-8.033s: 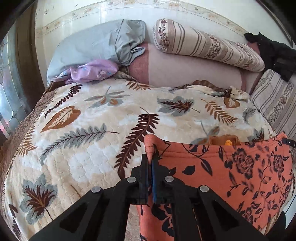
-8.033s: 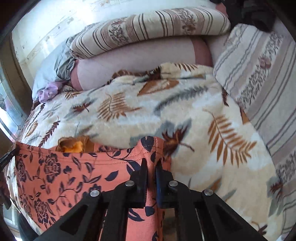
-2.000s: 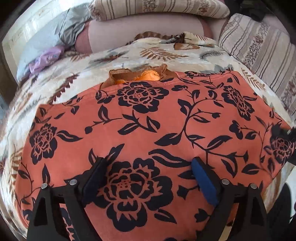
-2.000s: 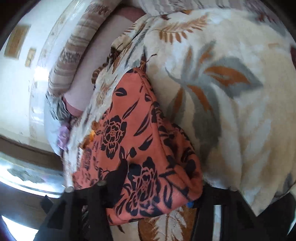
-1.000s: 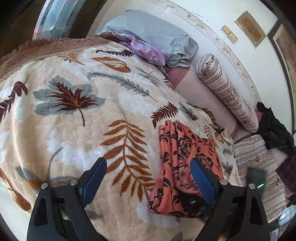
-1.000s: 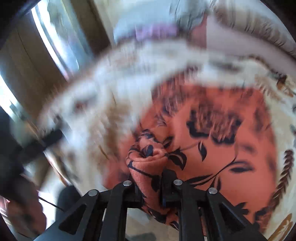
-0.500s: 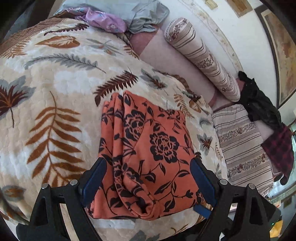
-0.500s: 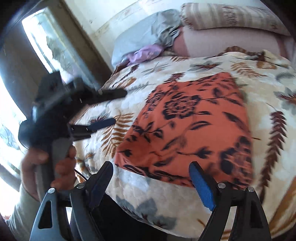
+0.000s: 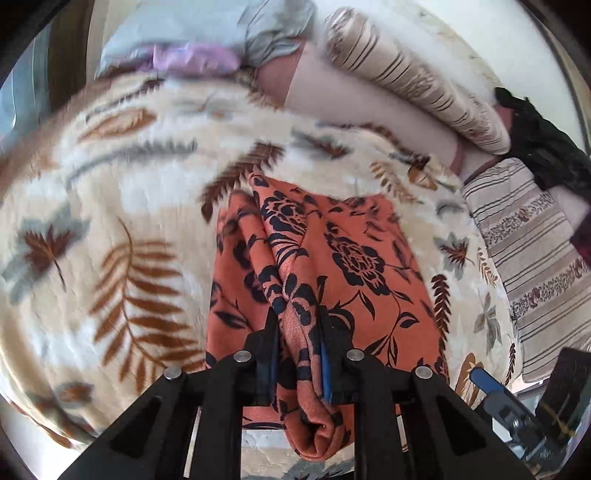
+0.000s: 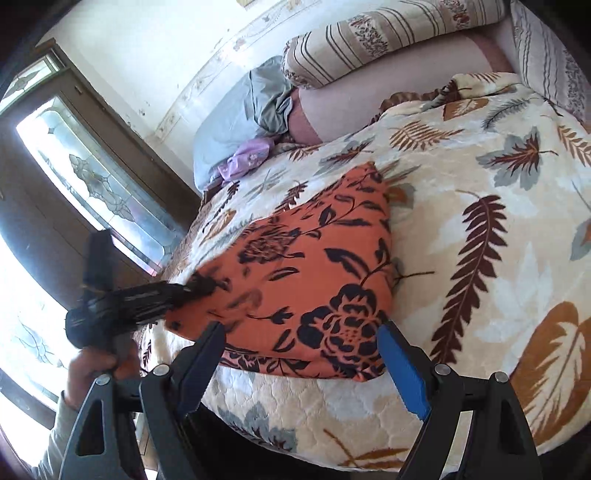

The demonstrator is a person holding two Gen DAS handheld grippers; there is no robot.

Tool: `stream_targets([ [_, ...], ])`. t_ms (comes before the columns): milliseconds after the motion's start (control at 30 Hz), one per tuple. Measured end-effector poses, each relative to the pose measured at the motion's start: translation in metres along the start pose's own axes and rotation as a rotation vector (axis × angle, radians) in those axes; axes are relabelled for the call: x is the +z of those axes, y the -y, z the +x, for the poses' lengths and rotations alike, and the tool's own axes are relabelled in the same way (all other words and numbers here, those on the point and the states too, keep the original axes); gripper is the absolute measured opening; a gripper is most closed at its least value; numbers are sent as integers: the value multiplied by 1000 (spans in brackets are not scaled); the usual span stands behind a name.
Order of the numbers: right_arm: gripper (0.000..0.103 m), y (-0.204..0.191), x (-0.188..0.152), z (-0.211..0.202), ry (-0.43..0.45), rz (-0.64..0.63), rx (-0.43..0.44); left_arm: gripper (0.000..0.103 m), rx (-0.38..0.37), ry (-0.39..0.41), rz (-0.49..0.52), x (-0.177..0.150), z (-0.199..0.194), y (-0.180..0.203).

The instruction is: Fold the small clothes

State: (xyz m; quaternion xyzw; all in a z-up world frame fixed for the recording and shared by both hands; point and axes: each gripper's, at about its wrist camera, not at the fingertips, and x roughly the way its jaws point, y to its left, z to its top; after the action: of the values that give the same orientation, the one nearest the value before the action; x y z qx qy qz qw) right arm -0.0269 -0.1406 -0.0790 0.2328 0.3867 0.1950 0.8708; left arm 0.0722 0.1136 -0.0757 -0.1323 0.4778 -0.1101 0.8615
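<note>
Our left gripper pinches a bunched fold of the orange floral garment; our right gripper gapes wide around its near edge. Ahead, the leaf-print blanket, then striped pillow.

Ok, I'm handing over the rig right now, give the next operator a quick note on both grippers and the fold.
Left gripper: shut on a bunched fold at the near edge of the orange floral garment.
Right gripper: open, holding nothing, hovering just short of the garment's near edge.
Garment: lies on the leaf-print blanket near the bed's front edge, already folded into a rough rectangle, with loose layers along its left side.
Left to do: probably carry the pinched edge across for the next fold, using the right gripper on the other corner, then flatten and release.
</note>
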Motion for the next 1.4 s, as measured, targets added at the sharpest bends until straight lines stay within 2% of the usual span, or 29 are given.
stream_targets([
  [67,86,1,5,0,4,6,10,19,23,-61,-17,-6,20,-13],
  [133,86,1,13,4,-2,13,17,19,64,-175,-71,-22,59,-38],
  [200,86,-2,21,8,-30,15,29,19,26,-134,-86,-29,56,-47],
  [267,86,-11,36,10,-28,-8,58,19,39,-124,-66,-29,51,-44],
  [400,87,-10,68,41,-63,60,220,20,15,-116,-89,-35,52,-53],
  [467,87,13,71,81,-159,203,272,21,10,-112,-93,-36,52,-49],
  [533,87,42,52,131,-330,400,322,21,21,-115,-91,-37,54,-50],
  [567,86,53,44,141,-331,438,339,23,31,-119,-88,-36,52,-49],
  [600,86,55,44,138,-298,436,360,25,53,-117,-81,-33,44,-44],
  [633,86,54,45,136,-302,436,371,26,75,-106,-71,-28,37,-35],
  [700,86,51,44,133,-309,419,373,34,97,-31,-46,-19,13,-19],
  [767,86,50,42,136,-313,404,374,62,65,56,-8,-7,-7,0],
  [833,86,47,42,137,-314,402,365,71,40,128,42,2,-13,15],
  [867,86,45,43,137,-316,395,361,71,38,138,61,6,-6,21],
  [933,86,45,45,136,-319,386,366,72,68,39,64,11,32,20],
  [1000,86,48,47,134,-340,412,378,61,191,-110,49,3,82,5],
  [1067,86,46,61,124,-362,411,377,63,191,-53,71,-3,80,5],
  [1133,87,38,87,106,-286,340,405,63,213,-50,104,-5,77,9],
  [1200,87,35,111,109,-254,328,425,63,197,-49,88,-6,77,5],
  [1267,89,43,122,139,-300,358,431,63,193,-49,80,-7,77,3],
  [1333,89,67,112,190,-410,431,328,63,204,-49,96,-9,78,5],
  [1367,89,79,105,205,-415,493,336,63,213,-47,101,-9,80,6],
  [1400,89,81,106,202,-376,520,361,63,213,-44,103,-9,80,6],
])
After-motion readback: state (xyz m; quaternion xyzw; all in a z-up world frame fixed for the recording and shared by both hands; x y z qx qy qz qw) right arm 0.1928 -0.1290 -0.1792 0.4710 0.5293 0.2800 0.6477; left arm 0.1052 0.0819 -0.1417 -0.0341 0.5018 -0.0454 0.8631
